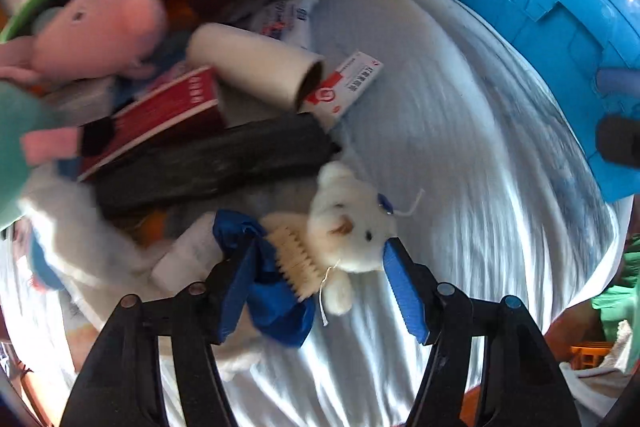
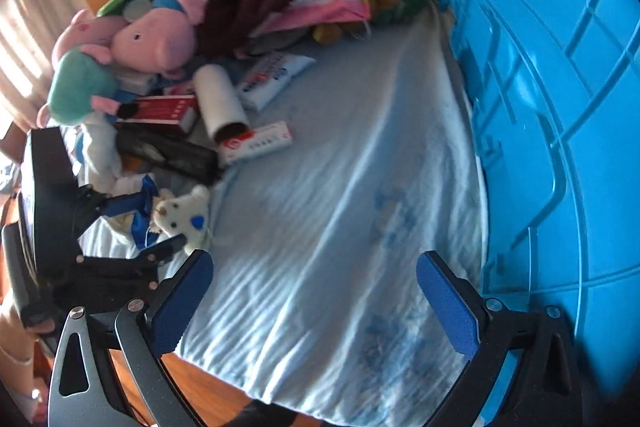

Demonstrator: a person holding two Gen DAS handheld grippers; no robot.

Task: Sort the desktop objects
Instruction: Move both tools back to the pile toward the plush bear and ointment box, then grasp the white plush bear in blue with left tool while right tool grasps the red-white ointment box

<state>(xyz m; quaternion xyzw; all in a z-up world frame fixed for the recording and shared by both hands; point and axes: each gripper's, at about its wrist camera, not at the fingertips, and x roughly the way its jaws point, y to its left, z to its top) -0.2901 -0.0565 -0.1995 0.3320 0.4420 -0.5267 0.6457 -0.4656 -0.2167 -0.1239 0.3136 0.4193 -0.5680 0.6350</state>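
A small white teddy bear [image 1: 352,227] in a cream sweater, with a blue satin ribbon [image 1: 276,303] around it, sits between the blue pads of my left gripper [image 1: 316,251], which is shut on it at half width just above the light-blue cloth [image 1: 460,227]. From the right wrist view the bear [image 2: 182,215] shows at the left gripper's [image 2: 166,219] tips, at the near corner of the toy pile. My right gripper [image 2: 316,291] stands wide open over bare cloth [image 2: 340,187], nothing between its pads.
A big blue plastic crate [image 1: 520,7] [image 2: 560,107] walls the right side. The pile at left holds pink pig plushes [image 2: 156,39], a white roll [image 2: 220,99], a red box [image 2: 164,111], a black case [image 2: 172,155] and a red-and-white medicine box [image 2: 256,143]. The cloth ends at a wooden edge [image 2: 208,399].
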